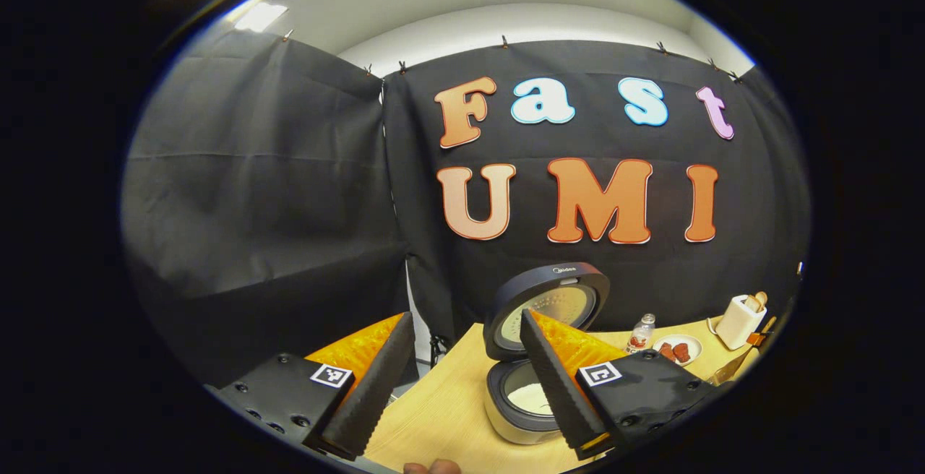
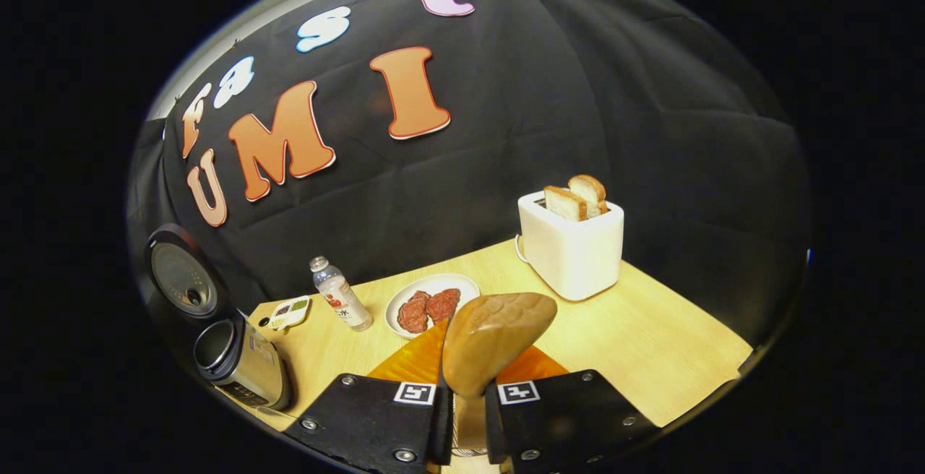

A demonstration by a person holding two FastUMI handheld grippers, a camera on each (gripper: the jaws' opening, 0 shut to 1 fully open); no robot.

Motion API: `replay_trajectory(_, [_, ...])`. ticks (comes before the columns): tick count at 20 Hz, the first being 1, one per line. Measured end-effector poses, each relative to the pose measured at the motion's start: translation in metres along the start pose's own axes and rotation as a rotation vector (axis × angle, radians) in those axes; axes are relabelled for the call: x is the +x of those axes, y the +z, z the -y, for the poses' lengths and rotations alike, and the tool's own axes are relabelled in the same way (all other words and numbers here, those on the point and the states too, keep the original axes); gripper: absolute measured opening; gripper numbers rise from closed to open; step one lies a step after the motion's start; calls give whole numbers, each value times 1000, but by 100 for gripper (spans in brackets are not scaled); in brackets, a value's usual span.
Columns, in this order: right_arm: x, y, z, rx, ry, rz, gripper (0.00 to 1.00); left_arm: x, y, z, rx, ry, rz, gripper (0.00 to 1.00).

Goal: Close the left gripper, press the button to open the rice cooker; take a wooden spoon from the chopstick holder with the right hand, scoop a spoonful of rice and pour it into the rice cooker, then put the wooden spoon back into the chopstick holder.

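In the left gripper view my left gripper point(image 1: 462, 380) hangs wide open, its two wedge-shaped fingers with ridged, saw-toothed inner faces spread far apart and holding nothing. Ahead and slightly right of it, partly behind the right-hand finger, the rice cooker point(image 1: 522, 402) sits on the pale wood-grain counter point(image 1: 441, 416). Its round dark lid point(image 1: 549, 308) stands upright and open, and white rice shows in the smooth inner pot.

In the right gripper view my right gripper point(image 2: 462, 409) is closed on the handle of the wooden spoon point(image 2: 495, 337); both fingers press against the handle. The smooth, rounded, tan bowl of the spoon rises just above the fingertips. Beyond the spoon lies a round white plate point(image 2: 462, 287) with two dark red, rough-surfaced patties. Left of that stands a small clear bottle point(image 2: 340, 302). Farther ahead to the right is a boxy white toaster point(image 2: 571, 250) with two slices of bread poking out. The rice cooker appears far to the left of this gripper, metallic-sided, lid up.
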State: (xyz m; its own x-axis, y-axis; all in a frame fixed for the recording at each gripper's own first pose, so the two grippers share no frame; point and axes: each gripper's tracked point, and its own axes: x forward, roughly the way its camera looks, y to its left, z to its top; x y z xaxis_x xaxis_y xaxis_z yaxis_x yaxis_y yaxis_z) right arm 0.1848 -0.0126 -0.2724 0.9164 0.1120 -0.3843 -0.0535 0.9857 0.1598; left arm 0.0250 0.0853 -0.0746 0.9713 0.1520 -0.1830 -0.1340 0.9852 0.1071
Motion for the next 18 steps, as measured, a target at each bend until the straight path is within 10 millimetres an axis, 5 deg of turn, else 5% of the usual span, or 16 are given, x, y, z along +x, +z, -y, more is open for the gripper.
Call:
replay_trajectory(8, [8,-35,5,-63,-13,-37,20,0,-4,8,5,-17,-10,96])
replay_trajectory(11, [4,-28,19,-109,-70,-1,26,1,-3,9,6,-27,-5,95])
replay_trajectory(15, [-11,-13,41,-118,-145,15,96,1,-1,8,2,-32,-5,95])
replay_trajectory(18, [-30,9,55,-121,-209,55,94,1,0,9,-29,-55,-16,95])
